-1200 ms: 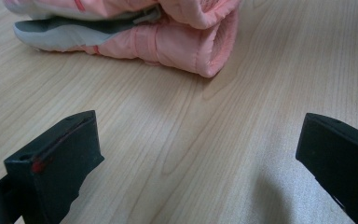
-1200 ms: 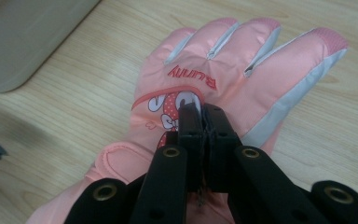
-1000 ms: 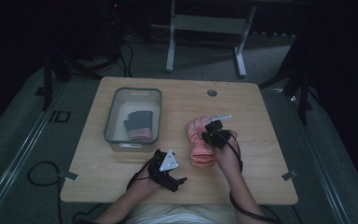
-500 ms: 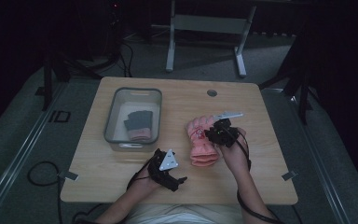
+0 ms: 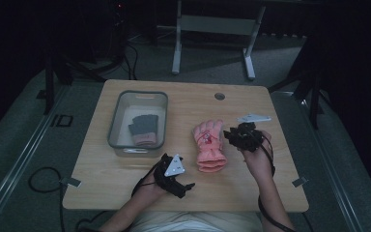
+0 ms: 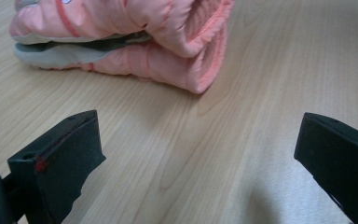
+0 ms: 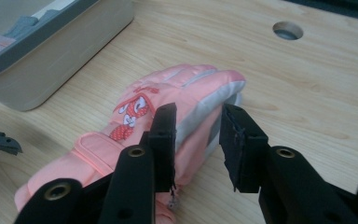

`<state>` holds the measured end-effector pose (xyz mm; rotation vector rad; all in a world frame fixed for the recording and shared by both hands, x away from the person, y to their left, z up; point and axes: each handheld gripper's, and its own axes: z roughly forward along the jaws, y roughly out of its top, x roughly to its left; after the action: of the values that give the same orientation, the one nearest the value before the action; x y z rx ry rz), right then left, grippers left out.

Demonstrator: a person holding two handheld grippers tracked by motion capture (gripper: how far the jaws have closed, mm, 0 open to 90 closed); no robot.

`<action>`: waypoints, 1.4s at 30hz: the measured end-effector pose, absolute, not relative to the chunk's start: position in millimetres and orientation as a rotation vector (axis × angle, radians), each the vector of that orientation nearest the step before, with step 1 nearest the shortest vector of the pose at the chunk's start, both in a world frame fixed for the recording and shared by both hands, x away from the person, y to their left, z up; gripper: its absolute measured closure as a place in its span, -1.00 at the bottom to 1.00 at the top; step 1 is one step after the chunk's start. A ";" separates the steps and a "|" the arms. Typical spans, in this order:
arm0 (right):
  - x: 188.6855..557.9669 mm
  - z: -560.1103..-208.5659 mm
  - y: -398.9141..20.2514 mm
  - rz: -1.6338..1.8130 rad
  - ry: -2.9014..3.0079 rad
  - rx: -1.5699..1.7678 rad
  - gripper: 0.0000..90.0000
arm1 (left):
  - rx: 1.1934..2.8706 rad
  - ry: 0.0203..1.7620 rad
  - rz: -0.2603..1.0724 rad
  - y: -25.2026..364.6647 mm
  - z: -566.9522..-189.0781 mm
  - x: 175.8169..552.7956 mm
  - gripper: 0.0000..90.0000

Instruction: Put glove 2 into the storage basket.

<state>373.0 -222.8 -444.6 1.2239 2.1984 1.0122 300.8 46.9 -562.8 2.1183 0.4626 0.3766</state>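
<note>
A pair of pink ski gloves (image 5: 209,145) lies stacked in the middle of the wooden table (image 5: 280,193), fingers pointing away from me. My right gripper (image 5: 230,136) hovers just right of the fingers. Its jaws have just been opening, and in the right gripper view (image 7: 198,119) they stand apart above the upper glove (image 7: 135,105) without pressing it. My left gripper (image 5: 186,186) rests on the table near the front edge, left of the cuffs. In its own view (image 6: 200,135) the jaws are spread wide with bare wood between them and the cuffs (image 6: 168,46) ahead.
A grey plastic bin (image 5: 137,94) stands at the back left and holds a dark grey glove (image 5: 142,126) with a pink cuff. The bin's wall (image 7: 60,46) is close to the gloves' left. A round cable hole (image 5: 219,96) sits near the far edge.
My right gripper has lifted off the gloves and drifted right, its jaws parting. The gloves stay on the table. The left gripper has not moved.
</note>
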 end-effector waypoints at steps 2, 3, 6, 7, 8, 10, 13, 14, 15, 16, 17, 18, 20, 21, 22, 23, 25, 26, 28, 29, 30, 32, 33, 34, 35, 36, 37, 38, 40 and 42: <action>371.3 -443.2 -228.4 1.015 2.204 1.205 0.45 | 2.127 0.460 0.364 45.8 -560.4 300.4 -0.99; 370.7 -442.9 -231.7 1.021 2.208 1.181 0.45 | 2.131 0.462 0.340 45.6 -558.4 300.7 -0.99; 369.8 -442.5 -241.8 1.019 2.231 1.121 0.45 | 2.108 0.473 0.305 45.5 -550.0 301.5 -0.98; 369.5 -442.1 -244.8 1.015 2.238 1.110 0.45 | 2.095 0.479 0.300 45.2 -546.5 302.0 -0.97; 369.5 -442.1 -244.8 1.015 2.238 1.110 0.45 | 2.095 0.479 0.300 45.2 -546.5 302.0 -0.97; 368.9 -441.4 -251.3 1.030 2.255 1.082 0.46 | 2.079 0.480 0.290 43.6 -539.2 303.8 -0.97; 370.2 -440.6 -255.1 1.045 2.268 1.110 0.55 | 2.089 0.489 0.241 36.5 -523.8 310.5 -0.97; 371.0 -440.5 -255.8 1.050 2.260 1.116 0.56 | 2.078 0.498 0.237 35.2 -519.1 312.4 -0.94; 372.1 -440.6 -256.1 1.060 2.254 1.134 0.59 | 2.065 0.506 0.224 34.1 -514.1 314.9 -0.93; 373.1 -440.6 -255.4 1.061 2.246 1.150 0.59 | 2.055 0.515 0.215 33.0 -508.7 318.2 -0.92; 374.0 -440.8 -253.5 1.066 2.239 1.149 0.60 | 2.047 0.529 0.227 31.8 -503.2 321.9 -0.91; 374.8 -441.0 -250.4 1.075 2.239 1.153 0.59 | 2.039 0.537 0.248 30.5 -497.4 326.0 -0.89; 377.1 -442.2 -240.4 1.075 2.238 1.139 0.57 | 2.034 0.558 0.280 27.5 -487.4 334.7 -0.83; 378.4 -442.8 -236.4 1.075 2.242 1.132 0.56 | 2.023 0.575 0.304 25.2 -480.9 341.6 -0.79; 381.0 -444.2 -229.4 1.073 2.242 1.133 0.53 | 2.020 0.595 0.326 22.8 -476.5 347.1 -0.74; 383.2 -445.5 -223.9 1.066 2.241 1.127 0.51 | 2.026 0.614 0.354 19.6 -472.9 352.8 -0.70; 385.5 -447.1 -218.9 1.062 2.242 1.118 0.48 | 2.021 0.630 0.383 16.5 -469.3 358.9 -0.69; 388.1 -449.0 -213.5 1.041 2.240 1.104 0.45 | 2.021 0.649 0.399 13.5 -466.9 364.9 -0.68; 391.4 -451.9 -206.4 1.022 2.244 1.093 0.43 | 2.016 0.670 0.397 10.8 -464.9 372.8 -0.67; 392.9 -453.7 -203.8 1.026 2.249 1.095 0.43 | 2.018 0.682 0.405 9.2 -464.7 376.6 -0.65; 394.3 -455.7 -201.6 1.028 2.253 1.097 0.43 | 2.025 0.699 0.418 7.7 -464.8 380.1 -0.61; 397.9 -461.8 -198.1 1.024 2.268 1.109 0.43 | 2.053 0.717 0.416 4.4 -468.8 387.8 -0.55; 400.0 -466.5 -196.9 1.010 2.273 1.119 0.43 | 2.060 0.724 0.417 3.6 -471.0 390.2 -0.55; 401.0 -469.3 -196.9 1.003 2.278 1.126 0.43 | 2.060 0.730 0.393 3.3 -474.5 393.3 -0.55; 402.0 -473.1 -197.9 0.995 2.288 1.136 0.41 | 2.069 0.747 0.385 2.5 -478.2 396.3 -0.55; 402.8 -477.1 -199.3 0.981 2.291 1.153 0.40 | 2.073 0.764 0.379 1.9 -482.2 398.9 -0.55; 403.5 -481.0 -201.6 0.964 2.293 1.170 0.37 | 2.081 0.781 0.363 1.5 -486.1 401.6 -0.55; 404.0 -484.0 -204.8 0.964 2.296 1.190 0.36 | 2.089 0.805 0.347 0.8 -490.1 404.3 -0.55; 404.6 -489.1 -210.0 0.945 2.307 1.207 0.32 | 2.116 0.846 0.343 -1.3 -497.5 408.2 -0.54; 405.8 -494.6 -213.8 0.893 2.327 1.200 0.26 | 2.129 0.901 0.302 -1.4 -505.3 414.1 -0.54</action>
<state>405.8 -213.8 -494.6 1.2001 2.3267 0.8925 414.1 -1.4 -505.3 2.1293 0.9013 0.3016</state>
